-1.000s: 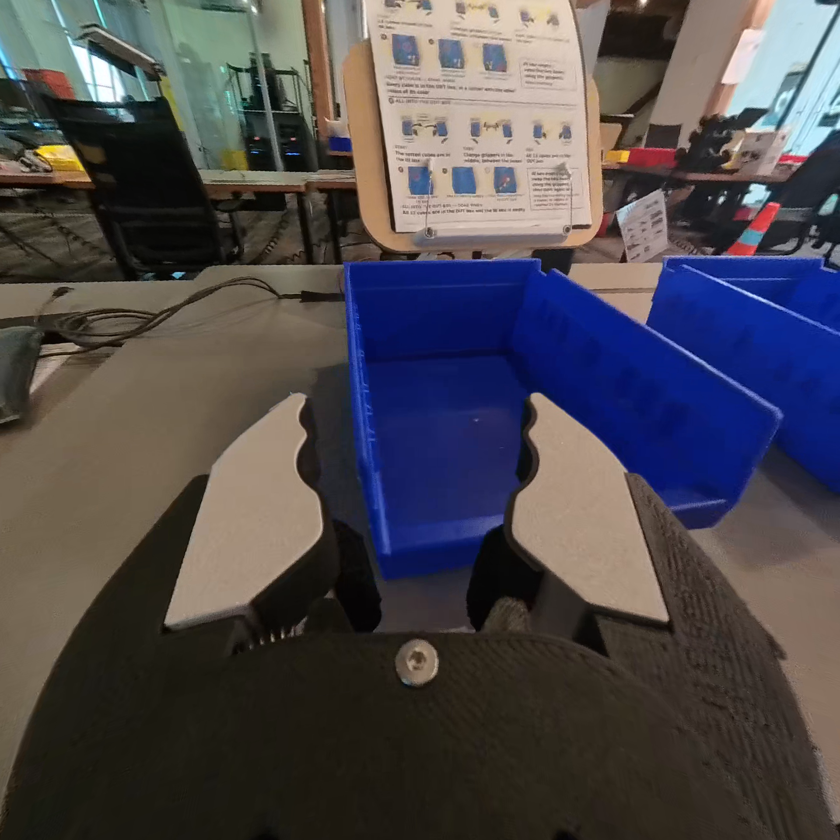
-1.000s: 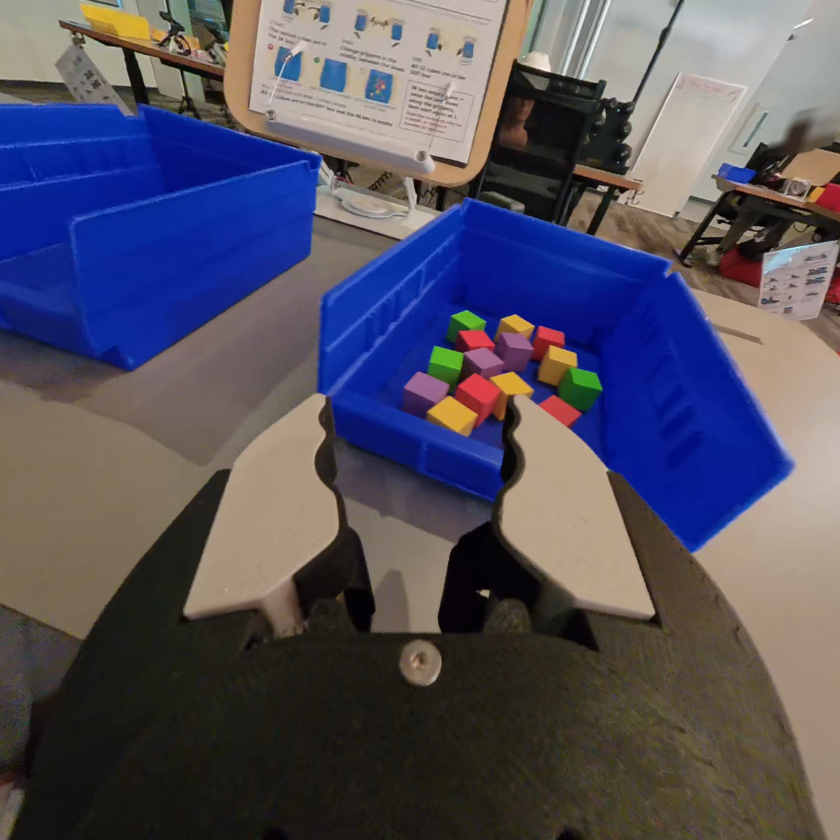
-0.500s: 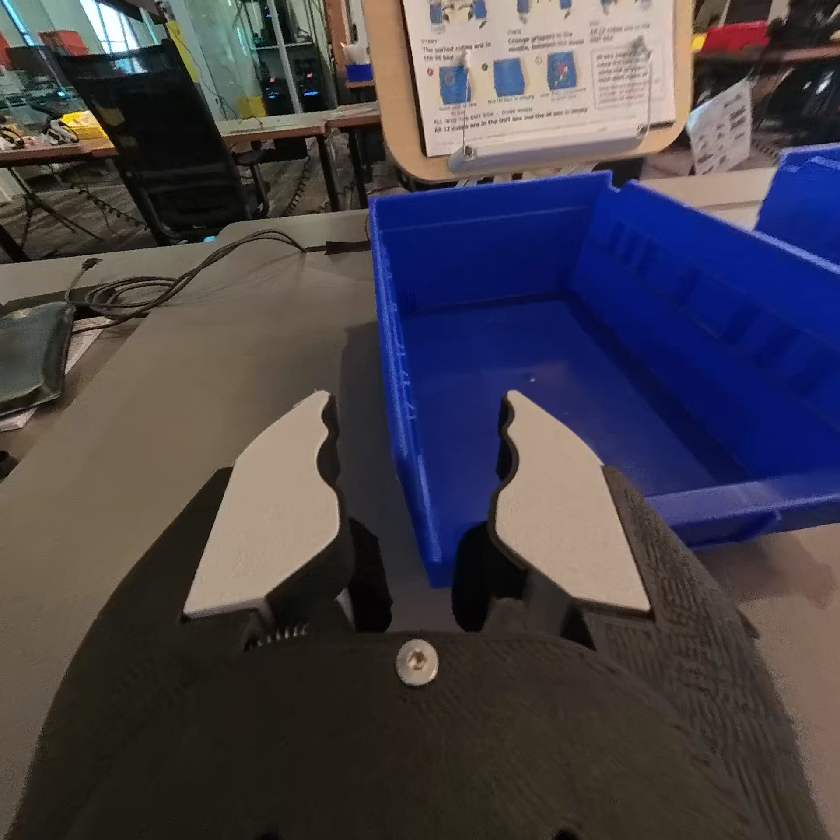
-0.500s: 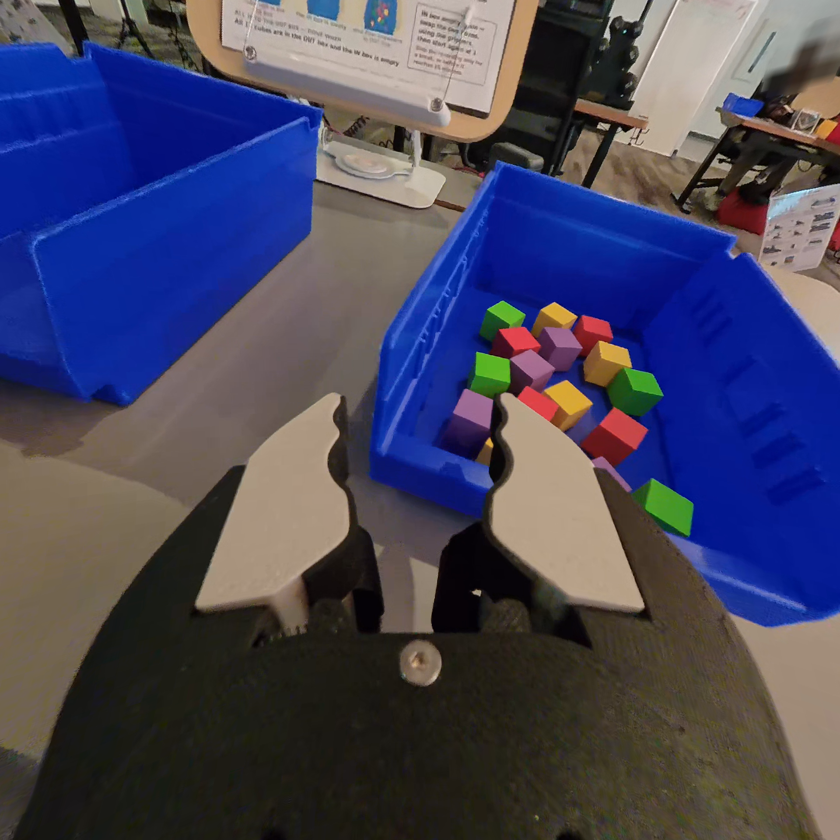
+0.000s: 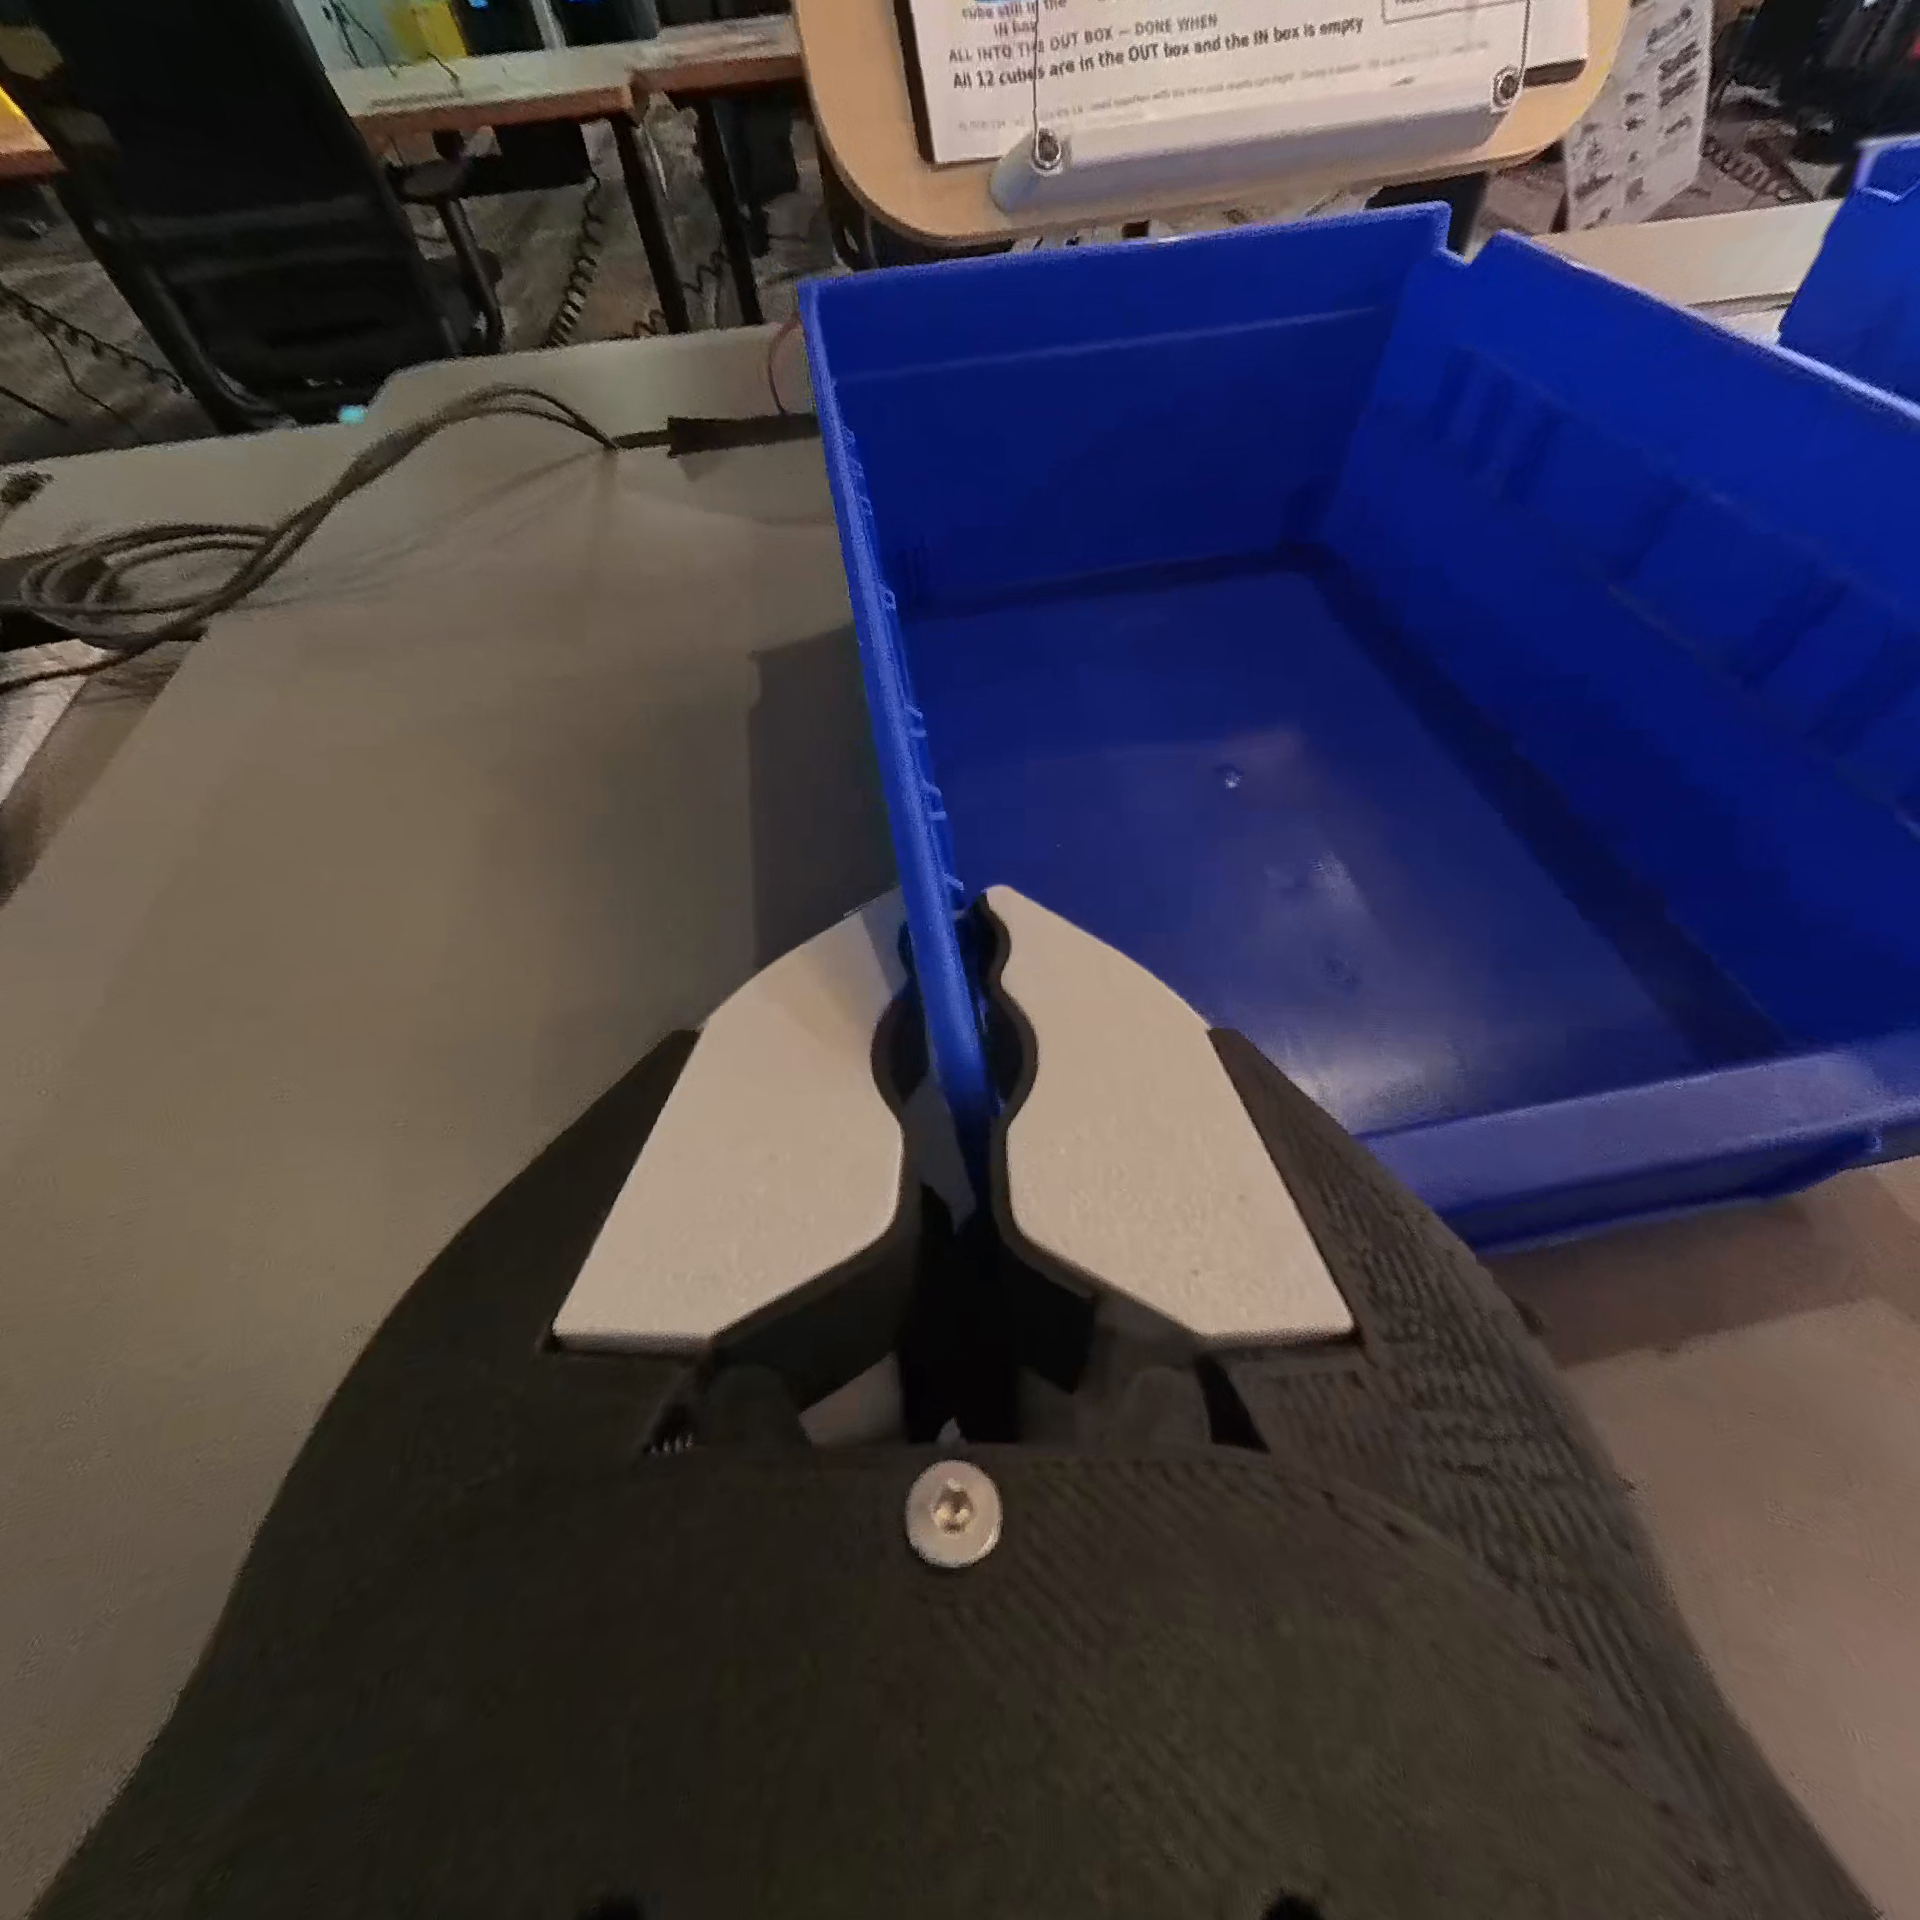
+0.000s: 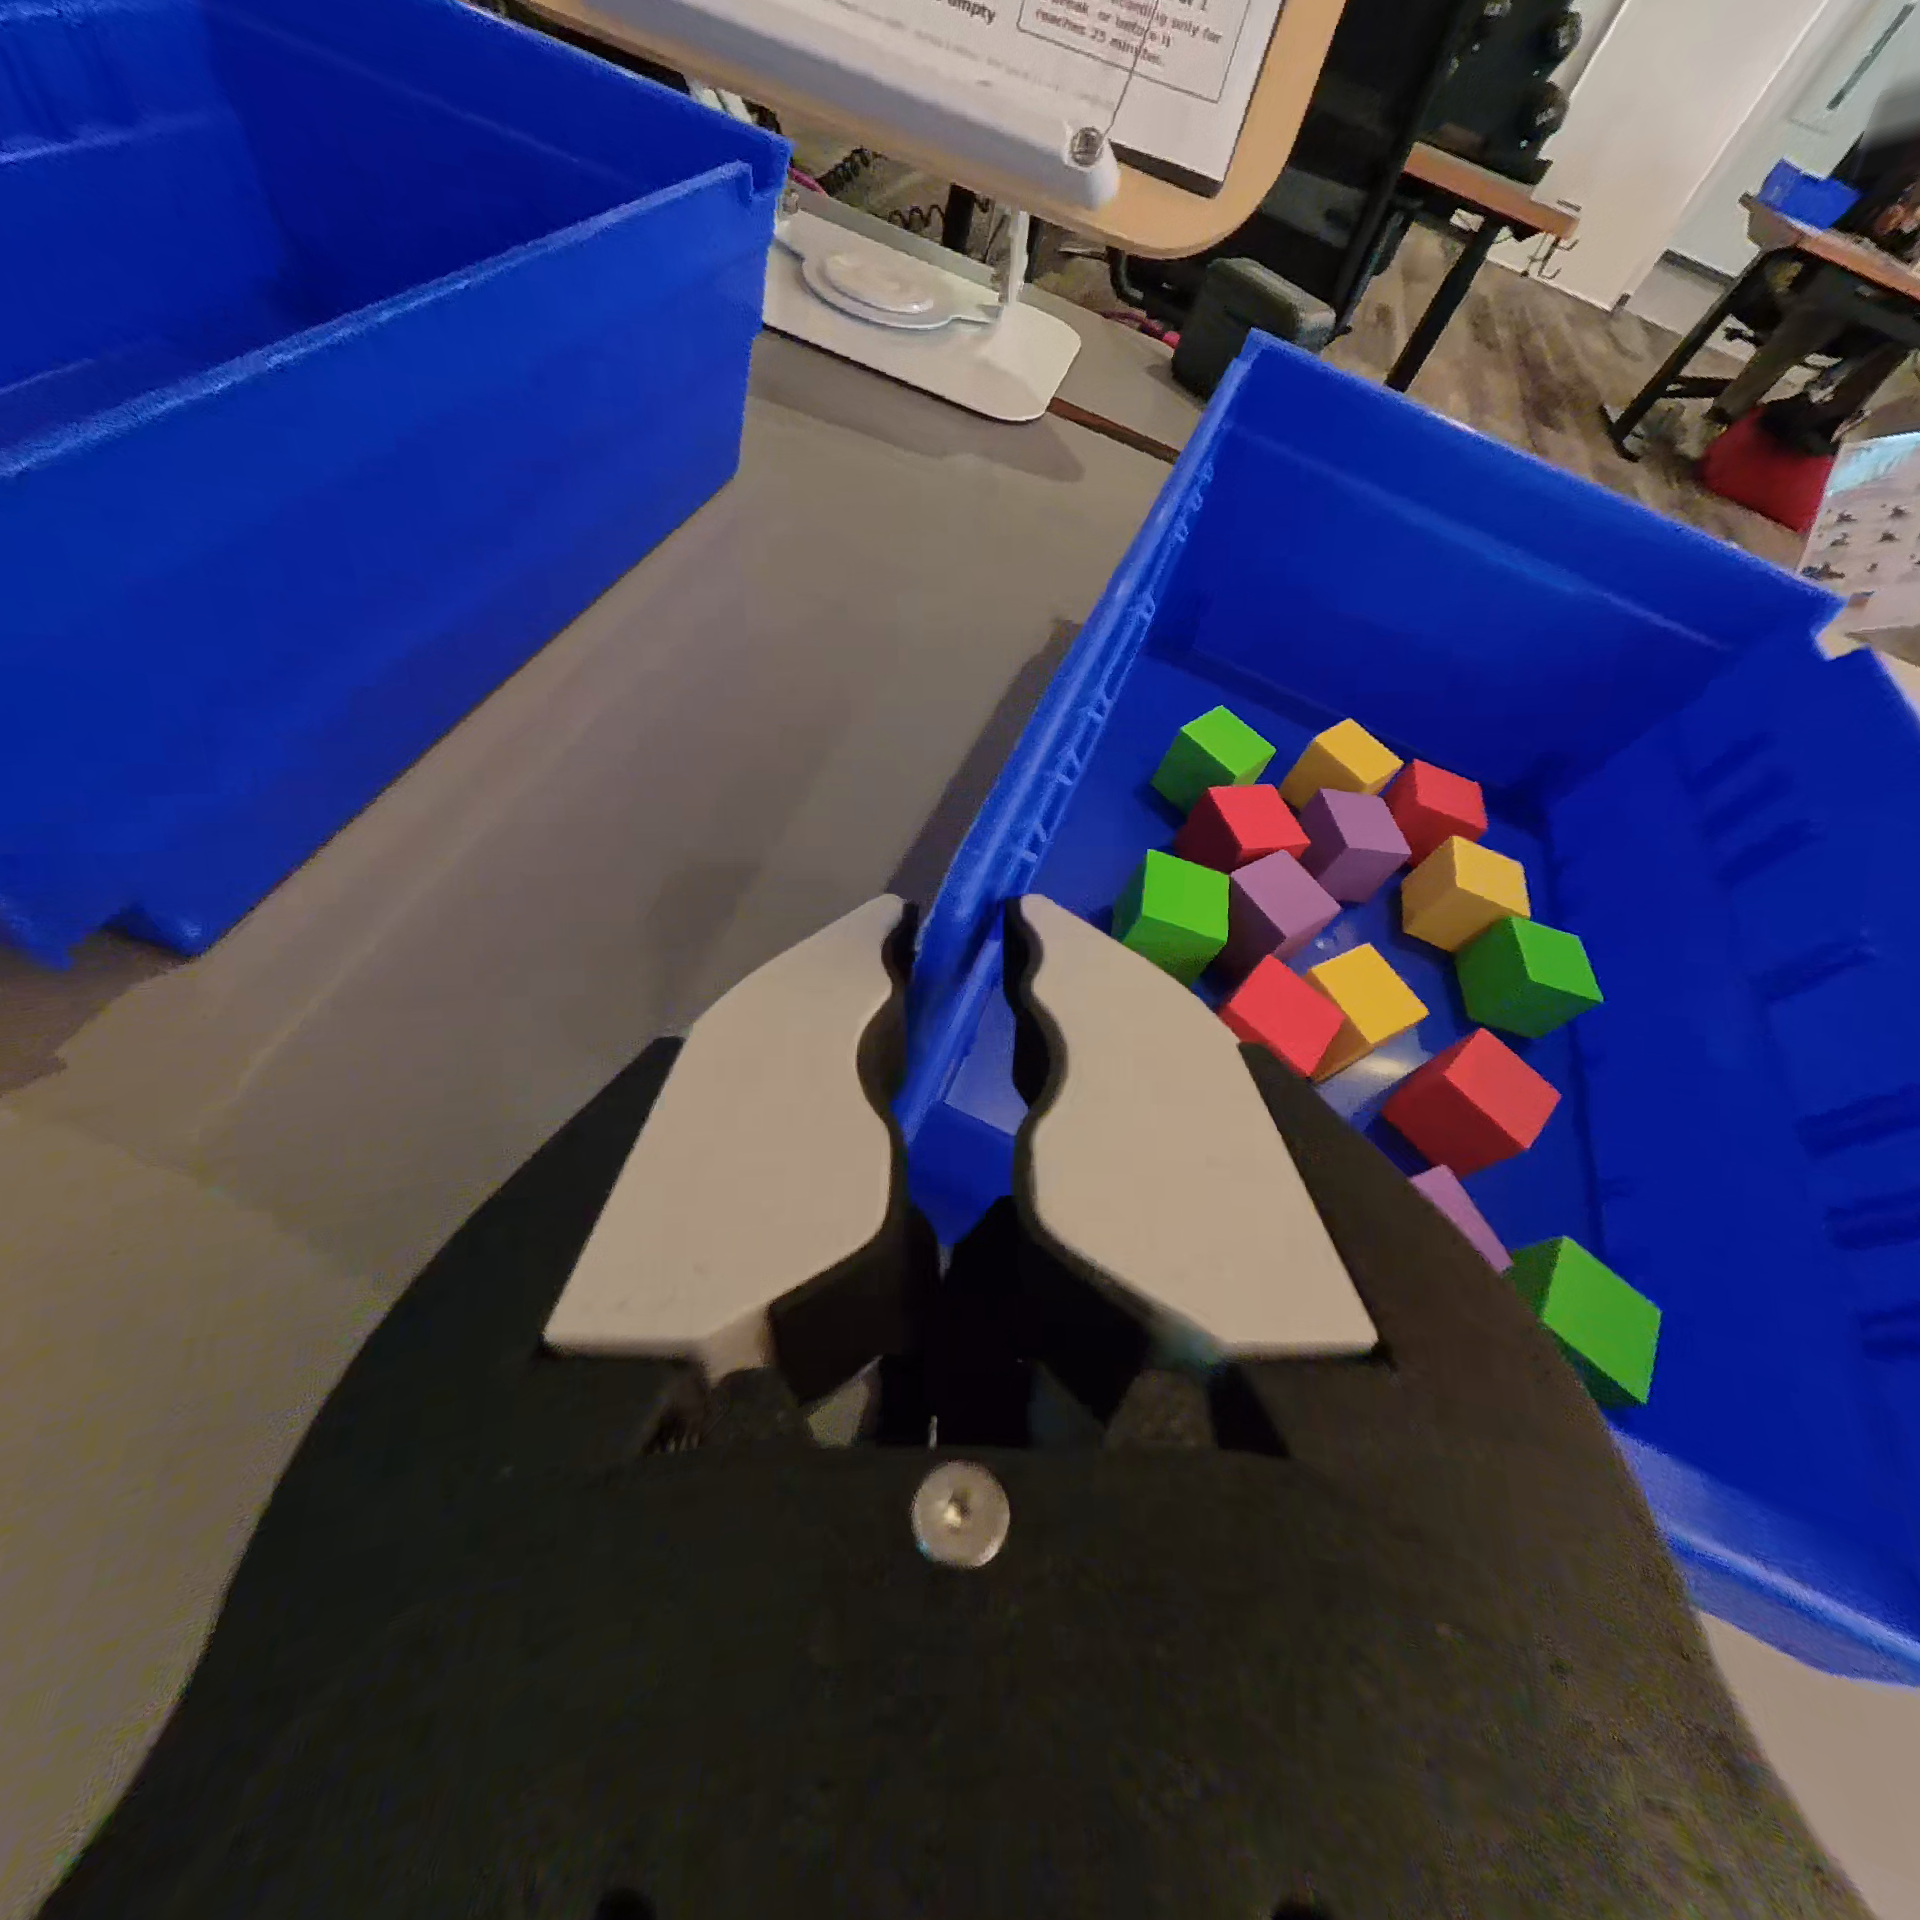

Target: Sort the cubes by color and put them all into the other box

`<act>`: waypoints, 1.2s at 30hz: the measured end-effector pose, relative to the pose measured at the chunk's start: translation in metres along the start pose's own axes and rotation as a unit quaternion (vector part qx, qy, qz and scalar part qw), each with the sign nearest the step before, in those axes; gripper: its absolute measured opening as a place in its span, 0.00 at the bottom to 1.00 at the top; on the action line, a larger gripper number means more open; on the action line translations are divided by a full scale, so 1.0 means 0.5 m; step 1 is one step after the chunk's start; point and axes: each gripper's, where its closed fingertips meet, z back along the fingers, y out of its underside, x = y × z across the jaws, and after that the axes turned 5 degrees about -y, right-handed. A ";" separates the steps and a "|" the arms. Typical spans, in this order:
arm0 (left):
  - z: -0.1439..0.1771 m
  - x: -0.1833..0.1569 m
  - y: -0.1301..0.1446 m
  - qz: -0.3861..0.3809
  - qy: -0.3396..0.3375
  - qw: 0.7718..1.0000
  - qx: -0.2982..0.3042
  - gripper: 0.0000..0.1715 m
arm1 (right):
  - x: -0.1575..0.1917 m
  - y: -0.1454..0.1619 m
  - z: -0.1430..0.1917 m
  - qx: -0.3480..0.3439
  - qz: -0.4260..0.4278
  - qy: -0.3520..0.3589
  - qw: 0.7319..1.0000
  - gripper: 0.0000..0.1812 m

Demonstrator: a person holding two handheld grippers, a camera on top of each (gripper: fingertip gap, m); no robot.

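My left gripper point(image 5: 940, 914) is shut on the near end of the left wall of an empty blue bin point(image 5: 1299, 831) on the grey table. My right gripper point(image 6: 956, 914) is shut on the near end of the left wall of a second blue bin point(image 6: 1714, 831). That bin holds several small cubes in red point(image 6: 1470, 1101), green point(image 6: 1174, 914), yellow point(image 6: 1465, 891) and purple point(image 6: 1356, 840). Part of one purple cube is hidden behind my right finger. The empty bin also shows in the right wrist view point(image 6: 364, 416), to the left.
A board with a printed sheet point(image 5: 1195, 94) stands on a white base point(image 6: 925, 307) behind the bins. Cables point(image 5: 208, 540) lie on the table's far left. A black chair point(image 5: 229, 187) and desks stand beyond the table. Bare table point(image 6: 582, 810) lies between the bins.
Both grippers moved forward and down and closed on the left walls of their bins. Both were open and short of the bins before.
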 end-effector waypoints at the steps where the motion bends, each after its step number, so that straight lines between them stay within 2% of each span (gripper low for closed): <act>1: 0.001 0.003 0.001 0.009 0.003 1.000 0.007 0.04 | 0.001 0.000 -0.001 0.002 0.012 0.001 1.000 0.08; 5: 0.025 0.032 0.013 0.027 -0.022 0.999 0.027 0.04 | 0.004 -0.003 -0.005 0.007 0.040 -0.014 0.999 0.08; 12: 0.105 0.069 0.042 0.045 -0.064 0.996 0.043 0.03 | 0.043 -0.007 0.006 -0.009 0.063 -0.062 0.996 0.07; 20: 0.190 0.110 0.076 0.063 -0.113 0.990 0.047 0.03 | 0.151 -0.028 0.016 -0.023 0.100 -0.132 0.986 0.08; 32: 0.266 0.118 0.104 0.081 -0.152 0.983 0.056 0.04 | 0.312 -0.071 0.006 -0.048 0.127 -0.230 0.964 0.07; 36: 0.287 0.144 0.115 0.107 -0.169 0.978 0.055 0.04 | 0.347 -0.080 0.004 -0.054 0.136 -0.258 0.955 0.07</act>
